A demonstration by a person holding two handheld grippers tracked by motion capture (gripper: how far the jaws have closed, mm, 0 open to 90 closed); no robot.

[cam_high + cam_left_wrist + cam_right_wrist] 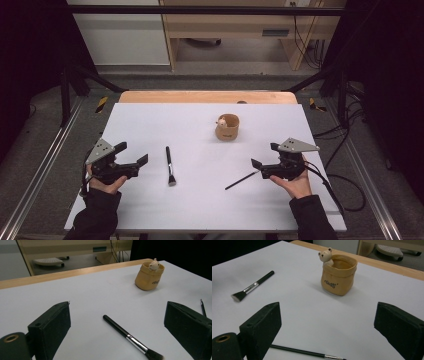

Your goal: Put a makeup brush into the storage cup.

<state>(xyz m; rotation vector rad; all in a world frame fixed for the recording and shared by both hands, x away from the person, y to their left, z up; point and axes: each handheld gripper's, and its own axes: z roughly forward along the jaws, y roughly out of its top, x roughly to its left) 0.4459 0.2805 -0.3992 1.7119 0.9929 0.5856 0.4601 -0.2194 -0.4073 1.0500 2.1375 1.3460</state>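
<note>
Both claws are sitting w/ jaws wide, nothing in them. Left claw (134, 154) is hovering just left of the makeup brush (169, 166), which is lying flat on the white tabletop (150, 120), bristles toward the person. Right claw (265, 154) is resting near the thin brush (242, 180). Tan bear pot (227, 127) is standing upright, farther back betw. them.

Between wide-apart jaws stands a tan bear pot (339, 275), a thin brush (308, 353) lying near.
</note>
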